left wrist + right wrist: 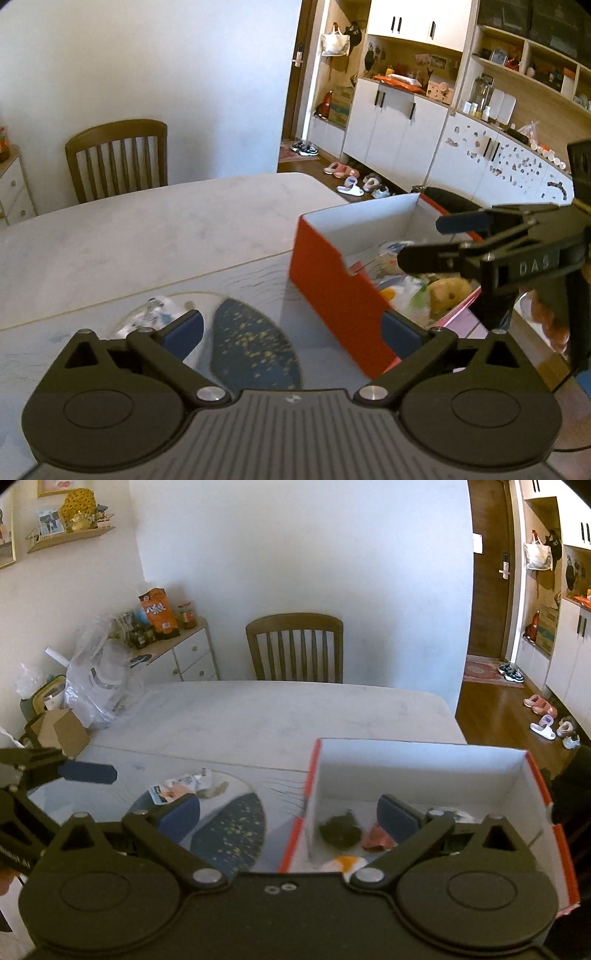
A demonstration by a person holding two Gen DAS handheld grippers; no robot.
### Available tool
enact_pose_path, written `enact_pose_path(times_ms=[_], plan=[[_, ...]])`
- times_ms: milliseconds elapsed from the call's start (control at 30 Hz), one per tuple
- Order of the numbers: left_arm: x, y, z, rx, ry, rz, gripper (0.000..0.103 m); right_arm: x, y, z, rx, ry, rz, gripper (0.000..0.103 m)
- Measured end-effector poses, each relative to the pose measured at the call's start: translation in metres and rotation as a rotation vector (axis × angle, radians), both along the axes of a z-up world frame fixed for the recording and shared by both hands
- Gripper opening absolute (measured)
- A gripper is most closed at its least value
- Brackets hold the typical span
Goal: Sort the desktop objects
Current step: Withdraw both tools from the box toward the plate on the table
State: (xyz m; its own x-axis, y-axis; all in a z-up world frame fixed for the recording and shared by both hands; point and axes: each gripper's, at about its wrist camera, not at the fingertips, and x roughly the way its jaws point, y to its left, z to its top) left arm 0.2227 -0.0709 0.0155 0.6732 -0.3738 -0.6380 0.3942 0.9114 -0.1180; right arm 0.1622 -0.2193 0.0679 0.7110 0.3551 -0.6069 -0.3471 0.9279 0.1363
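A red shoebox (332, 295) with a white inside (406, 768) stands on the right of a grey mat with a dark blue speckled patch (251, 343). It holds several items, among them a tan toy (448, 291), a dark clump (340, 832) and a pink scrap (375, 842). A crumpled printed wrapper (181, 786) lies on the mat (229, 830) left of the box, also seen as wrapper (147, 314). My left gripper (293, 328) is open and empty, low over the mat beside the box's near corner. My right gripper (290, 812) is open and empty, astride the box's left wall; right gripper (428, 242) hangs over the box.
A wooden chair (295, 646) stands at the table's far side. An open cardboard box (59, 731) and a clear plastic bag (99, 679) sit at the table's left end. The table (147, 229) drops off to the right, with floor and slippers (351, 184) beyond.
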Motion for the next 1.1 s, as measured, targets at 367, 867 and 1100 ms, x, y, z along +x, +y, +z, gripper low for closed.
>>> enact_pose_path(times_ms=[367,867,1100], plan=[[-0.006,0.054,-0.021,0.025,0.017,-0.002,0.103,0.014,0.072,-0.007,-0.025,0.017,0.037,0.102],[0.001,0.105,-0.071,0.044,0.104,0.009,0.103,0.037,0.159,-0.034,-0.084,0.044,0.128,0.102],[0.006,0.11,-0.09,0.049,0.124,0.003,0.103,0.053,0.177,-0.053,-0.105,0.073,0.14,0.102]])
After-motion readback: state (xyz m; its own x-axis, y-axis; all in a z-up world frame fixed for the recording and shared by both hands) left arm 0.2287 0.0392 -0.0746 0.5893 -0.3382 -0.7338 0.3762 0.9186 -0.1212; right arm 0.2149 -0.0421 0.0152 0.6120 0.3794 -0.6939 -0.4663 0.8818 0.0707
